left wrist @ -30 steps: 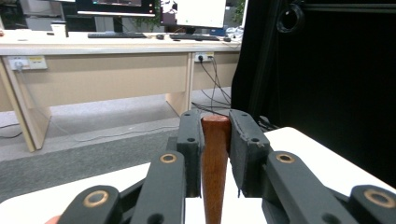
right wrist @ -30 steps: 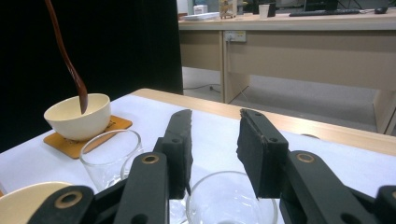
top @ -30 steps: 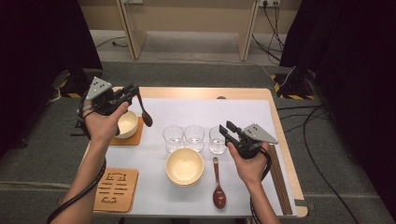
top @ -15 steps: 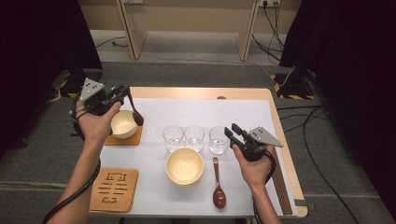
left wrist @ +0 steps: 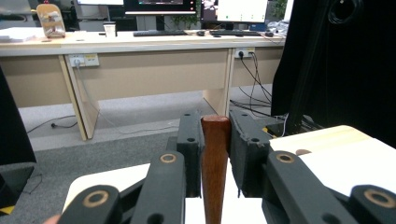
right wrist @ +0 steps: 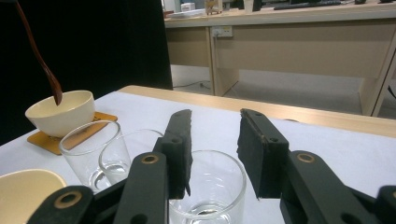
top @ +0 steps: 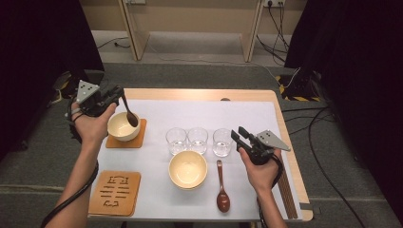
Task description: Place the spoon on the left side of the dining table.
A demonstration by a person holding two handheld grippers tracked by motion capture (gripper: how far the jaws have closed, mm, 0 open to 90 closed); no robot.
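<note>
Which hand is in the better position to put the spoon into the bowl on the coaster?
Left. The left gripper already grips the spoon, whose tip hangs over the bowl on the coaster. The right gripper is open, near the glasses.

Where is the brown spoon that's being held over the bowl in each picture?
High view: the held spoon is at upper left, its tip over the bowl on the coaster.
Left gripper view: its handle stands bottom centre, clamped between the jaws.
Right gripper view: it hangs at top left.
Shared landmark: that bowl.
</note>
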